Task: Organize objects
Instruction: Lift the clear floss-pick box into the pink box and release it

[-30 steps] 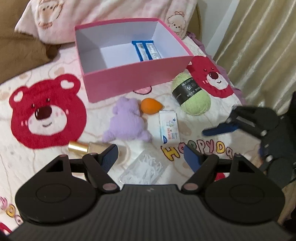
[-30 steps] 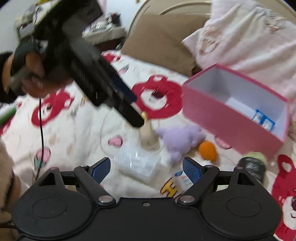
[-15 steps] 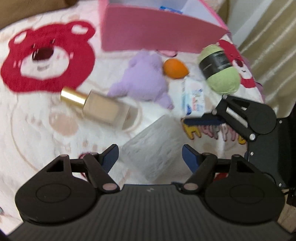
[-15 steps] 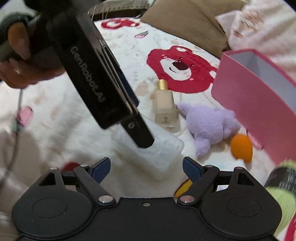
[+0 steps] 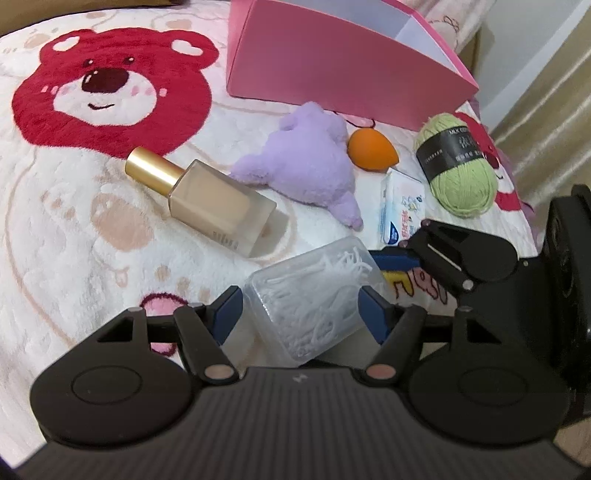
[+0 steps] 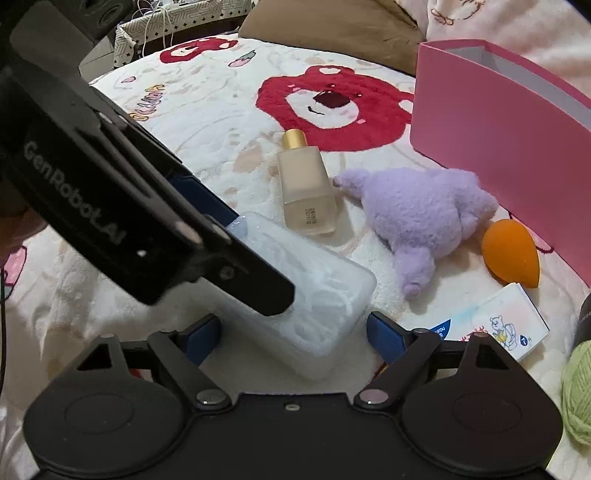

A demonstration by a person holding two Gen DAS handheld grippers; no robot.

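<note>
A clear plastic box of white floss picks (image 5: 314, 295) lies on the bear-print blanket. My left gripper (image 5: 301, 312) is open, its fingers on either side of the box. My right gripper (image 6: 293, 332) is open too and straddles the same box (image 6: 321, 295) from the other side. A foundation bottle (image 5: 207, 199) with a gold cap, a purple plush (image 5: 306, 166), an orange sponge (image 5: 371, 155), a small tissue pack (image 5: 402, 206) and green yarn (image 5: 458, 162) lie beyond. The pink box (image 5: 332, 66) stands behind them.
A brown cushion (image 6: 332, 29) and a pink bedcover lie at the back. A beige curtain (image 5: 554, 92) hangs at the right past the bed's edge. The left gripper's body (image 6: 110, 206) crosses the right wrist view above the floss box.
Both grippers have come down and closer to the floss box, which now sits between the fingers of each. The objects on the blanket have not moved.
</note>
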